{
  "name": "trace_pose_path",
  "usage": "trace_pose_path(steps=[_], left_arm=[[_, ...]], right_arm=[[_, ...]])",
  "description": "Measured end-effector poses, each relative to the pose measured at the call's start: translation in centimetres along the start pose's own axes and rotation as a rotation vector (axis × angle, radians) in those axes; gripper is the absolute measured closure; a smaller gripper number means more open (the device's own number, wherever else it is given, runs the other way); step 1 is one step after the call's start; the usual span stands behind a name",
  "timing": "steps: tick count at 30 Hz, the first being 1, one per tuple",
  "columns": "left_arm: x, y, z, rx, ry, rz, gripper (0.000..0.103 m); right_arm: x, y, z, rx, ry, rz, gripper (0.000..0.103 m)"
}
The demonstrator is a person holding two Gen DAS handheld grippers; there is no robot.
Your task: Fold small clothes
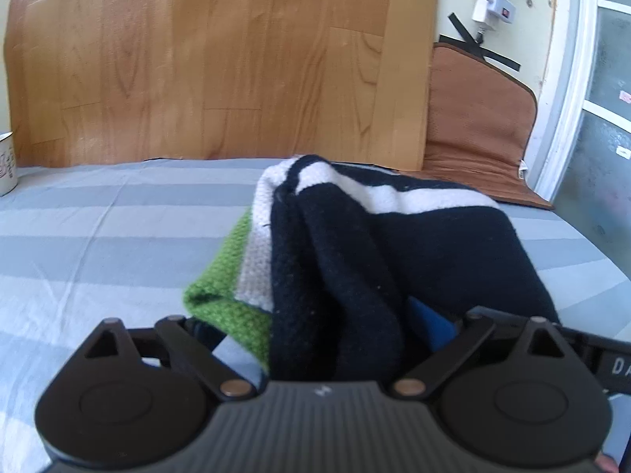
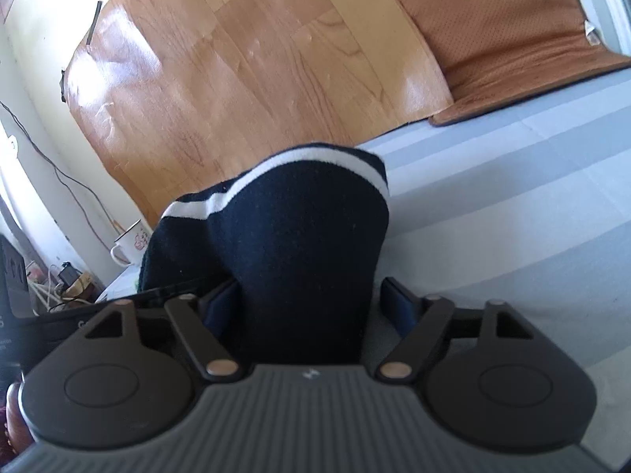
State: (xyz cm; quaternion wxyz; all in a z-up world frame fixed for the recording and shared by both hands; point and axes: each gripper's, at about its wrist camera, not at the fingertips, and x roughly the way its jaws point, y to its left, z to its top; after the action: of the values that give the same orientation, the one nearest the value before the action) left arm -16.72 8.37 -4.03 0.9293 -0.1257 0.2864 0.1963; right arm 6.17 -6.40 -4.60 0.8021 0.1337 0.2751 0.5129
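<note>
Sweater (image 1: 355,256), navy knit with white and green stripes, sits bunched on the striped bed sheet (image 1: 98,236) at your 12 o'clock, running in between both sets of wide-open jaws, left gripper (image 1: 327,327) and right gripper (image 2: 305,307), neither looks clamped, probably lining up a fold.

A bunched navy, white and green knit garment (image 1: 355,244) lies on the striped sheet (image 1: 98,236).
</note>
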Motion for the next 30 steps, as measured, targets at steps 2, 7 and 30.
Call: trace_pose_path(steps=[2, 7, 30], left_arm=[[-0.5, 0.1, -0.3, 0.009, -0.012, 0.02, 0.003], [-2.8, 1.1, -1.5, 0.02, -0.043, 0.067, 0.004], [-4.6, 3.6, -3.3, -0.026, -0.042, 0.032, 0.0]], right_arm=[[-0.3, -0.2, -0.2, 0.001, -0.001, 0.005, 0.018], [-0.3, 0.2, -0.3, -0.02, -0.008, -0.013, 0.017], [-0.1, -0.4, 0.0, -0.014, 0.002, 0.012, 0.013]])
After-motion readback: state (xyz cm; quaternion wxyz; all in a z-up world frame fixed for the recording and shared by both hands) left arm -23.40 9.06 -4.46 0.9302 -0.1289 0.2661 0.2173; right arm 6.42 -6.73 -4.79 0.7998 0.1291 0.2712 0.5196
